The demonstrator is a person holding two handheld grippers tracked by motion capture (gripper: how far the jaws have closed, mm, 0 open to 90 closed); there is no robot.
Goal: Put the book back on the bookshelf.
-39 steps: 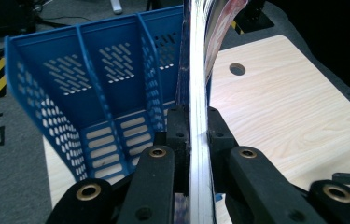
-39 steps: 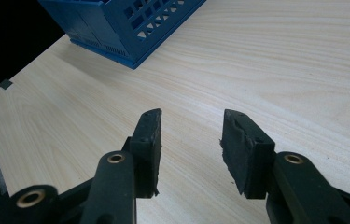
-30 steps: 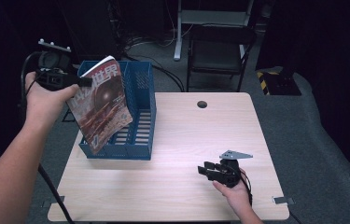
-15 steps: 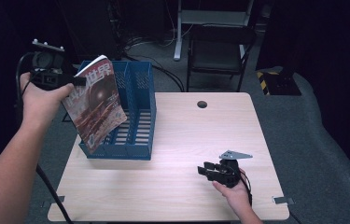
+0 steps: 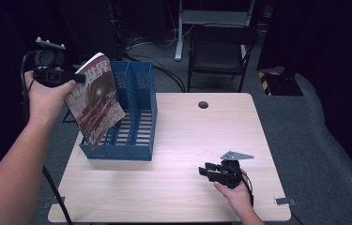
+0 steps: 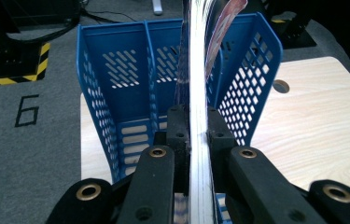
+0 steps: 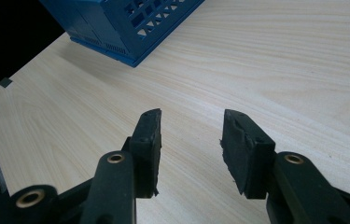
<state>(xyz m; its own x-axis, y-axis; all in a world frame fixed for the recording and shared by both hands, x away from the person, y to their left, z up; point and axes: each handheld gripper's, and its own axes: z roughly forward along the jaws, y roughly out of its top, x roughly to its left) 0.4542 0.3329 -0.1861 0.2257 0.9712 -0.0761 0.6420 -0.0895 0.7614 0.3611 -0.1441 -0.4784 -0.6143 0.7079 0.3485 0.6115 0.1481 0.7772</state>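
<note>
Magazine [image 5: 95, 102] clamped in left gripper [image 5: 72, 78], held up over the blue file rack [image 5: 136, 140] at the table's far left.

Magazine hangs tilted, top corner at the left gripper, lower edge dipping toward the rack's left compartment; can't tell if it touches the rack. Left gripper view: both jaws pinch the magazine's [image 6: 199, 93] page edge tight, the rack [image 6: 112, 88] straight ahead with its two slots. Left hand [image 5: 47, 101] raised off the table's left edge. Right gripper [image 5: 210, 171] rests low on the wooden table [image 5: 187, 136], near right, well apart from the rack; jaws parted, nothing between them, bare tabletop [image 7: 256, 60] under the pads [image 7: 147, 135].
</note>
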